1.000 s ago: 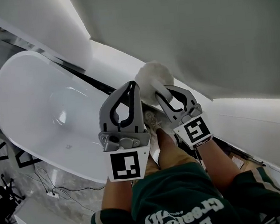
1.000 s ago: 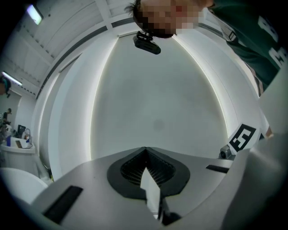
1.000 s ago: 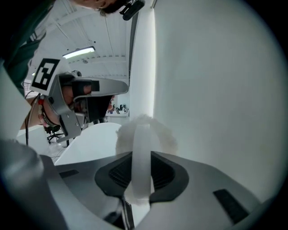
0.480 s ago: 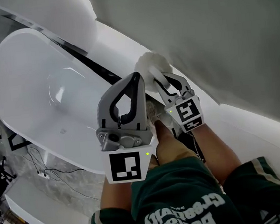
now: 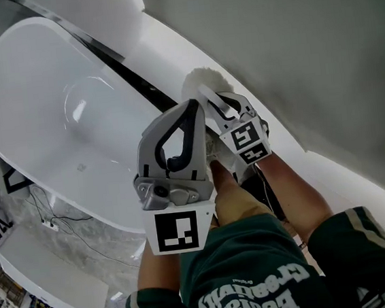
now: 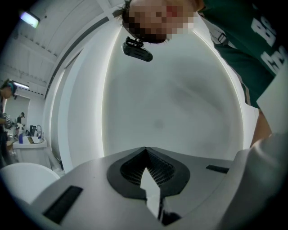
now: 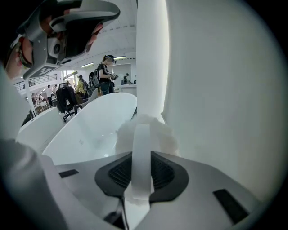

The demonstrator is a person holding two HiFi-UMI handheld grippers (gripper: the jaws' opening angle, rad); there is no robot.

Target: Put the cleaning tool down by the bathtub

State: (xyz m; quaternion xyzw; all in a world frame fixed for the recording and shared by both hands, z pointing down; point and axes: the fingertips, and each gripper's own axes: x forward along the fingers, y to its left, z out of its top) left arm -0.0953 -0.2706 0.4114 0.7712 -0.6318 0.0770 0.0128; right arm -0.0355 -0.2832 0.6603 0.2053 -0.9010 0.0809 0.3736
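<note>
The flat handle of the white fluffy-headed cleaning tool (image 7: 157,130) is half buried in the right hand-held gripper (image 7: 141,155), whose jaws clamp it, and its head blurs into the white ledge (image 5: 168,50). Its long axis follows the jaws, head pointing out beyond them, between the white oval bathtub (image 5: 44,111) and the grey wall (image 5: 290,37). The left hand-held gripper (image 5: 191,107), just beside, is closed on nothing.

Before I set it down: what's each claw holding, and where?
The right claw grips the tool by its white handle, behind the fluffy head. The left claw is shut, empty.
</note>
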